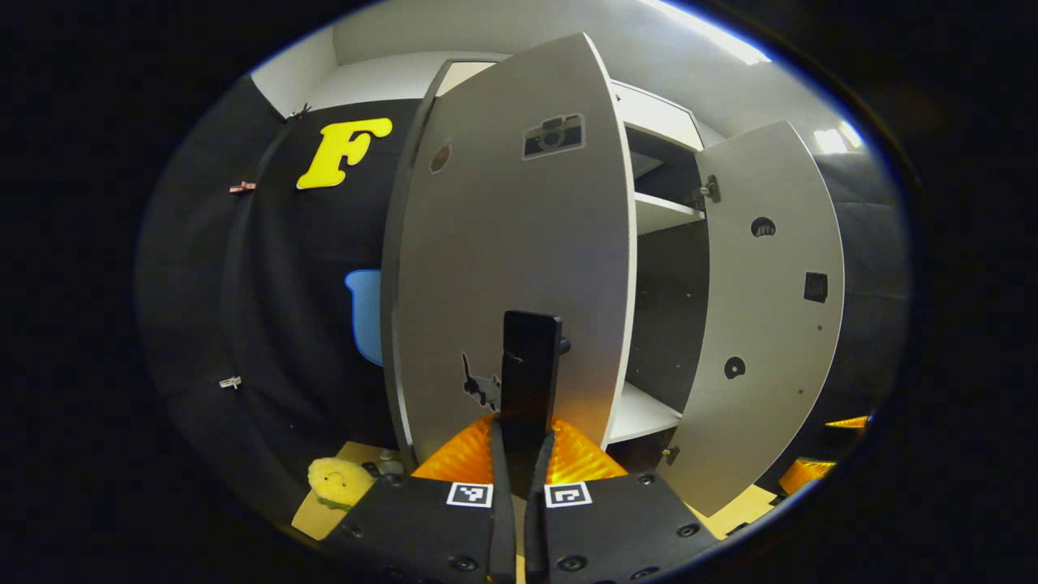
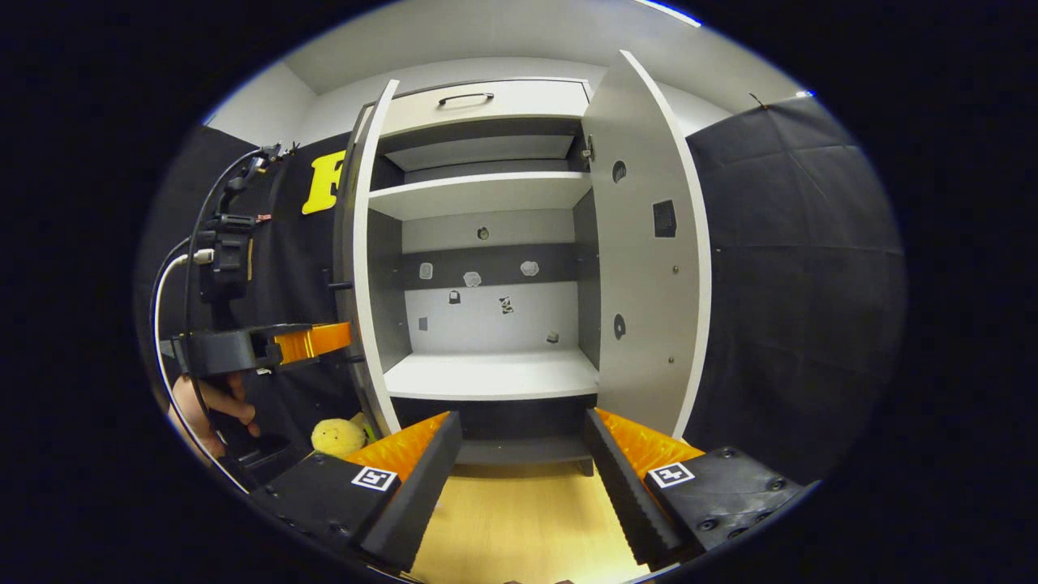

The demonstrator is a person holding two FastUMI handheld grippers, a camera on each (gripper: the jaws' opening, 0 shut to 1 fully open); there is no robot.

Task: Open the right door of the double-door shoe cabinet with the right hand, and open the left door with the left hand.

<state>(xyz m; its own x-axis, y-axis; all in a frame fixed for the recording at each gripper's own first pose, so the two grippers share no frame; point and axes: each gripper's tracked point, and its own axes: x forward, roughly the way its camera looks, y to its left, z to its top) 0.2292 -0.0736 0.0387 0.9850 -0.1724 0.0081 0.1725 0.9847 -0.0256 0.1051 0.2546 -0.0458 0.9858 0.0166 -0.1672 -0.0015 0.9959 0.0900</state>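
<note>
We find the left tool (image 1: 527, 389) with its fingers pressed on the black handle (image 1: 529, 373) of the left door (image 1: 519, 243); the handle stands upright between the two fingers, which nearly meet around it. In the right gripper view the same left tool (image 2: 312, 341) appears at the left, reaching to the outer face of the left door (image 2: 357, 243), with a hand (image 2: 212, 410) on its grip below and cables (image 2: 174, 292) running up from it.

The right tool (image 2: 523, 454) stands spread wide with nothing between its fingers, in front of the open cabinet (image 2: 486, 243) and apart from it.

Both doors stand swung outward. The right door (image 2: 649, 259) is at the right of the opening, its inner face toward us, with two round hinge recesses and a small dark square fitting on it. In the left gripper view the right door (image 1: 770, 308) lies to the right beyond the left door's edge.

Inside we note a white upper shelf (image 2: 478, 195) and a white lower shelf (image 2: 495, 373), and several small stickers on the back panel. A drawer front with a dark bar handle (image 2: 466, 98) sits above the opening.

A camera-shaped sticker (image 1: 553, 135) is on the left door's outer face. We can read no writing or brand on the cabinet; each finger mount carries a square black-and-white marker (image 1: 470, 494).

A yellow plush toy (image 1: 339, 480) lies on the wooden floor (image 2: 519, 519) near the cabinet's left foot.
</note>
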